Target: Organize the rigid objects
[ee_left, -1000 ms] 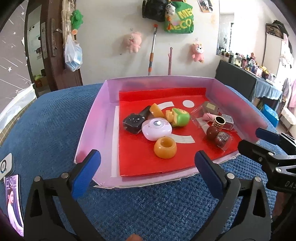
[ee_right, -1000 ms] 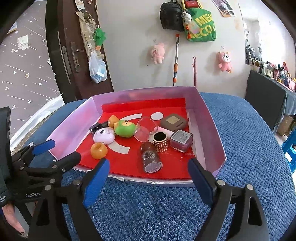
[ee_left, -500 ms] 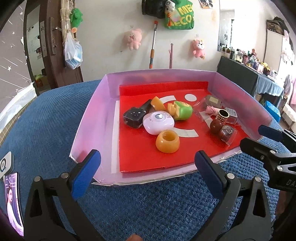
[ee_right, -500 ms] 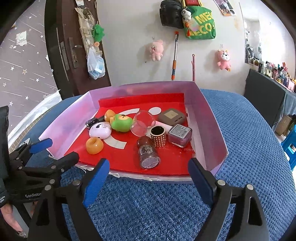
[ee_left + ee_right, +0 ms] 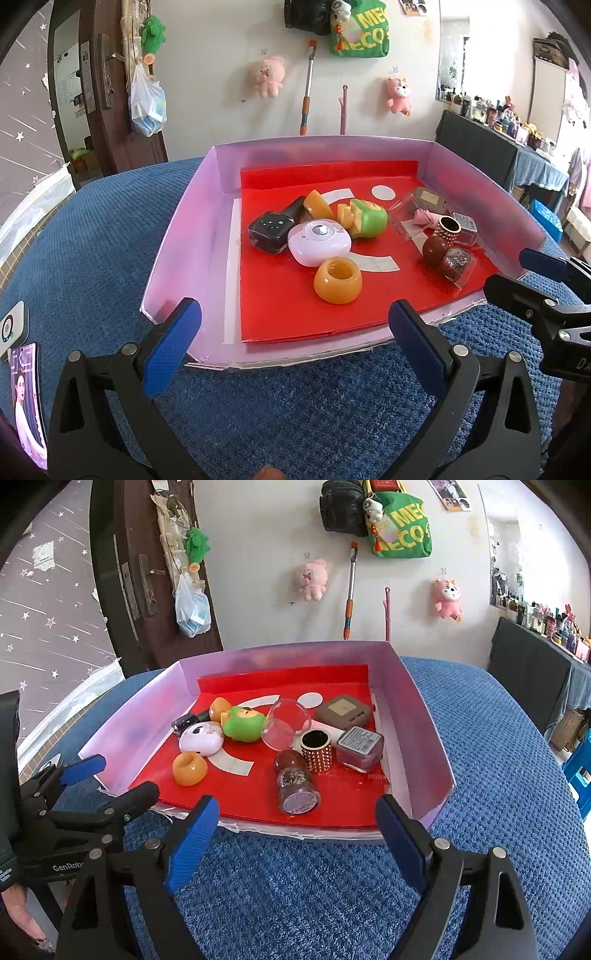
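Both grippers idle in front of the tray on the blue cloth.
Left gripper: fingers spread wide, empty. Pink-walled tray holds, left to right: dark case, white case, orange ring, green toy, glitter jar. Right gripper: fingers spread wide, empty.

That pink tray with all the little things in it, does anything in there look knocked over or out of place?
Yes. In the tray, the glitter bottle lies on its side near the front edge, and the clear dome is tipped over beside the green toy. The gold studded cup stands upright. Everything sits in a loose jumble, unsorted.
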`<control>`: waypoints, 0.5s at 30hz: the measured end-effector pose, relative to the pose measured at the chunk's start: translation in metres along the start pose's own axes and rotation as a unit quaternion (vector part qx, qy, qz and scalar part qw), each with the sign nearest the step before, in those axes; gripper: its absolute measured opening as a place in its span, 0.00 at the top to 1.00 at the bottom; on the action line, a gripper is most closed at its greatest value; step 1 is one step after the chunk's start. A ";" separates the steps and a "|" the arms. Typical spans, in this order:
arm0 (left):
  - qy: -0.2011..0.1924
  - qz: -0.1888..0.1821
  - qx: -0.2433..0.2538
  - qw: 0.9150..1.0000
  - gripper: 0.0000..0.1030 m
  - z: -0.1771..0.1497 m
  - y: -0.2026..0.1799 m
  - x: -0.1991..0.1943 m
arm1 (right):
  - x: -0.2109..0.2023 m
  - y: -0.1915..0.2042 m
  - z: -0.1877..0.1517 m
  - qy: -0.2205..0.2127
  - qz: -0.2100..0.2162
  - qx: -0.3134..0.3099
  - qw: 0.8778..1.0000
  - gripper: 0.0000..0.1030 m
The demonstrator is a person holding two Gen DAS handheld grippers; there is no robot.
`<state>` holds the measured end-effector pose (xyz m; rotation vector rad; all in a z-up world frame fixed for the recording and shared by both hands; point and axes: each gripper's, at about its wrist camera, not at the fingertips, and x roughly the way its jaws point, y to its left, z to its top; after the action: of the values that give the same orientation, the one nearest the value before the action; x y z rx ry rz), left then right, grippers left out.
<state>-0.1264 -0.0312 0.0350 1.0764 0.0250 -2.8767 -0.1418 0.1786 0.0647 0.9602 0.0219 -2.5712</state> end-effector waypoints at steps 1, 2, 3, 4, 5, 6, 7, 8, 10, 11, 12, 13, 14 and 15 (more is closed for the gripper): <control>0.000 0.000 0.000 1.000 0.00 0.000 0.000 0.000 | 0.000 0.000 0.000 0.000 0.000 0.000 1.000 0.14; 0.000 0.000 0.000 1.000 0.00 0.000 0.000 0.000 | 0.000 0.000 0.000 0.000 0.000 -0.001 1.000 0.14; 0.000 0.000 0.000 1.000 0.00 0.000 0.000 0.000 | 0.000 0.001 0.000 0.000 -0.001 -0.001 1.000 0.14; -0.001 0.000 0.000 1.000 0.00 0.000 0.000 0.000 | 0.000 0.000 0.000 0.000 0.000 -0.001 1.000 0.14; -0.002 0.000 0.000 1.000 0.00 0.000 0.001 0.000 | 0.000 0.000 0.000 0.000 0.001 -0.001 1.000 0.14; -0.002 0.000 0.000 1.000 0.00 0.000 0.001 -0.001 | 0.000 0.001 0.000 0.000 0.002 -0.001 1.000 0.14; -0.003 0.000 0.000 1.000 0.00 0.001 0.001 -0.001 | 0.000 0.001 0.000 0.000 0.003 -0.001 1.000 0.14; -0.003 0.000 0.000 1.000 0.00 0.001 0.001 -0.002 | -0.001 0.001 0.000 0.000 0.003 -0.001 1.000 0.14; -0.005 0.001 0.000 1.000 0.00 0.001 0.001 -0.003 | -0.002 0.002 0.000 -0.001 0.004 -0.002 1.000 0.14; -0.006 0.001 0.000 1.000 0.00 0.001 0.001 -0.004 | -0.003 0.003 0.001 -0.001 0.004 -0.002 1.000 0.14; -0.006 0.001 0.000 1.000 0.00 0.001 0.001 -0.005 | -0.004 0.003 0.001 -0.002 0.004 -0.002 1.000 0.14; -0.007 0.001 0.000 1.000 0.00 0.001 0.001 -0.006 | -0.005 0.003 0.001 -0.003 0.005 -0.002 1.000 0.14; -0.007 0.001 0.000 1.000 0.00 0.001 0.001 -0.006 | -0.006 0.003 0.001 -0.004 0.006 -0.001 1.000 0.14; -0.008 0.001 0.000 1.000 0.00 0.001 0.001 -0.007 | -0.008 0.003 0.002 -0.006 0.006 -0.001 1.000 0.14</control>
<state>-0.1223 -0.0315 0.0405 1.0535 0.0225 -2.8824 -0.1363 0.1783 0.0714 0.9427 0.0150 -2.5652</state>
